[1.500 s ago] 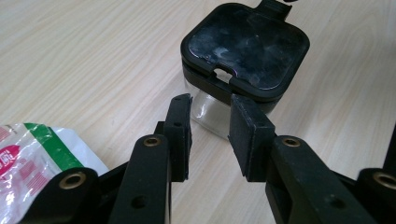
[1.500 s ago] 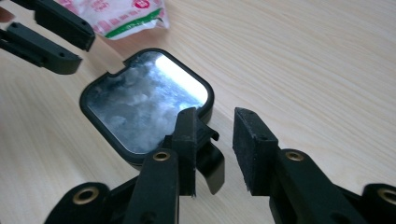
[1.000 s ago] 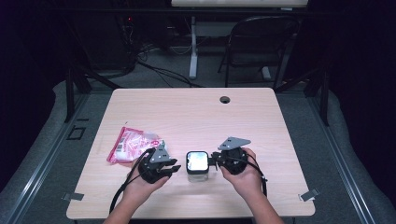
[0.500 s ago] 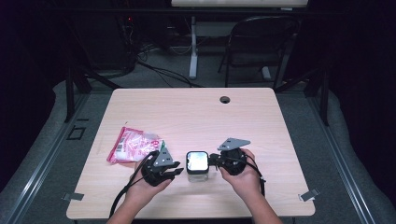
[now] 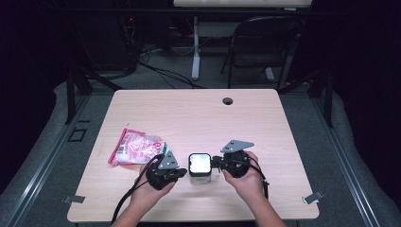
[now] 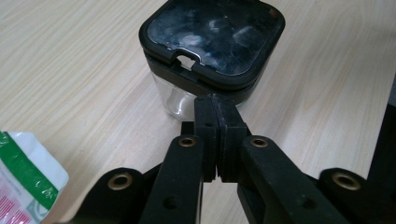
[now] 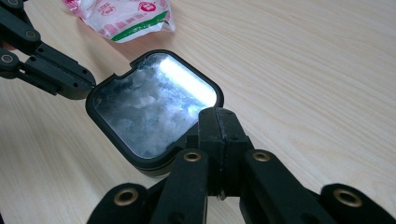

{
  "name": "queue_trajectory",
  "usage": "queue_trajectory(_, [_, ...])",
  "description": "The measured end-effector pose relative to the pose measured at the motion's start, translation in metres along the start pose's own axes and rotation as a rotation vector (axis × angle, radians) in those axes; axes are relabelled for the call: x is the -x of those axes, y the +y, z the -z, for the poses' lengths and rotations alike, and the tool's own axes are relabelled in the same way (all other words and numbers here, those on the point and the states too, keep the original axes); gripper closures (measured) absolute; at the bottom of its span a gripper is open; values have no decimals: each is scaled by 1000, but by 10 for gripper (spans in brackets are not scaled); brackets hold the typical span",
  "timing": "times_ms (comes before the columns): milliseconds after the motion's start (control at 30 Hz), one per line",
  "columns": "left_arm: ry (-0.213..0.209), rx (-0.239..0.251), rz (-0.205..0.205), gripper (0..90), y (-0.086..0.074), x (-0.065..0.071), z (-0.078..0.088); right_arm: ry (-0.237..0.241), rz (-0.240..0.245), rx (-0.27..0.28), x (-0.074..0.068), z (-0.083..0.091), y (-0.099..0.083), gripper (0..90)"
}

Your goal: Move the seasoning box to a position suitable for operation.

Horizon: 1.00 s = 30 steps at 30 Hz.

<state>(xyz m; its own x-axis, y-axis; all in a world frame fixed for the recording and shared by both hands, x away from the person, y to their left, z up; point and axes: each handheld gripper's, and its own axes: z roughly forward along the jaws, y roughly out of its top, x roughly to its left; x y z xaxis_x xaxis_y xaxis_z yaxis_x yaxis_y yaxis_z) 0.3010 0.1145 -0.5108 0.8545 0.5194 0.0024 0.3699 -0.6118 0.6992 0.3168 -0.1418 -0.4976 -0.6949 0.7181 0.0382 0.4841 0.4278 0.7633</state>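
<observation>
On the counter (image 5: 265,123), from your left: a pink-and-white bag (image 5: 137,146), your left gripper (image 5: 182,175) with fingers just closed together, empty, the square clear jar (image 5: 200,165) with its glossy black-rimmed lid, then your right gripper (image 5: 215,163), fingers pressed together.

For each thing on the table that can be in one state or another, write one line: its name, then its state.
Container: upright on the table, black-rimmed lid on, white contents inside.
Snack bag: lying flat, apart from the container.
Left gripper: jaws shut, tips against the container's side.
Right gripper: jaws shut, tips at the lid's rim.
</observation>
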Motion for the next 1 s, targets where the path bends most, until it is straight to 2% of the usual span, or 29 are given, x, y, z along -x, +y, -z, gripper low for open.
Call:
queue_trajectory(167, [-16,-9,8,900,1,0,-3,-1,-3,3,0,0,0,900])
queue_trajectory(467, [-31,10,23,900,5,0,-2,1,-14,8,0,0,-1,900])
queue_trajectory(600, [-24,17,10,886,11,2,-1,-6,-11,1,1,0,-2,890])
queue_trajectory(733, [-17,20,-4,860,18,2,2,-2,-14,-1,1,0,-2,831])
queue_trajectory(800, [-10,26,-4,841,20,2,2,-4,1,-3,-1,1,-1,800])
queue_trajectory(833, [-12,25,-6,817,23,2,3,9,5,3,-3,2,-1,744])
queue_trajectory(1000, [-3,21,-8,765,27,1,3,25,15,1,-7,5,2,685])
